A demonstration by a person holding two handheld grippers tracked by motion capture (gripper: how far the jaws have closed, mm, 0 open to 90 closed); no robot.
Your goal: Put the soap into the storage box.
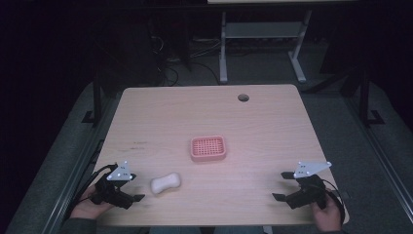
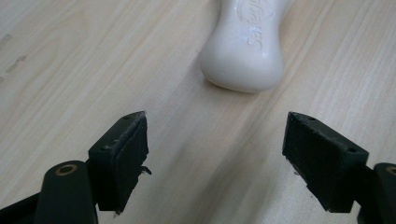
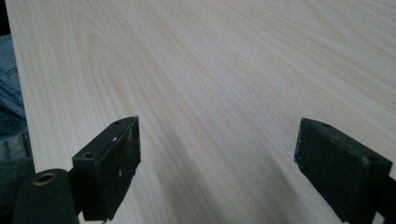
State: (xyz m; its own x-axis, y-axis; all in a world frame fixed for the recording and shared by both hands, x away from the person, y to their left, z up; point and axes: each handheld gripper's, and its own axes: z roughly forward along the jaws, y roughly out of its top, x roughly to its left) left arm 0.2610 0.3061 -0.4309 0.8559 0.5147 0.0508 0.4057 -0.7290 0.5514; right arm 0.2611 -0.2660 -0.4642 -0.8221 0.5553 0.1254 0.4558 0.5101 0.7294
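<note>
Soap (image 1: 165, 184) lies bare on the near left part of a pale wooden table (image 1: 272, 122), a white waisted bar resting flat with its embossed face up, and the left gripper (image 1: 134, 187) sits just beside it with jaws spread wide and nothing between them; the left gripper view places the rounded near end of the bar (image 2: 243, 51) directly ahead of the gap and a little beyond the black pads (image 2: 128, 149), which suggests the tool has been lined up so that the bar's narrow middle can pass between them. A pink slotted soap dish (image 1: 208, 148) stands near the centre of the table, well apart from the bar and farther from the person, its grid face up and unoccupied, the likely destination for the bar. The right gripper (image 1: 284, 185) rests low at the near right edge, well apart from both objects, its jaws likewise wide open and holding nothing, with plain wood grain ahead of its pads (image 3: 116, 163); it appears parked out of the way while the left side does the work. A hand (image 1: 87, 207) grips the left tool from the table's near edge. The grasp has not yet been made, and the bar's smooth, glossy surface may call for a square, centred hold if it is not to slip
</note>
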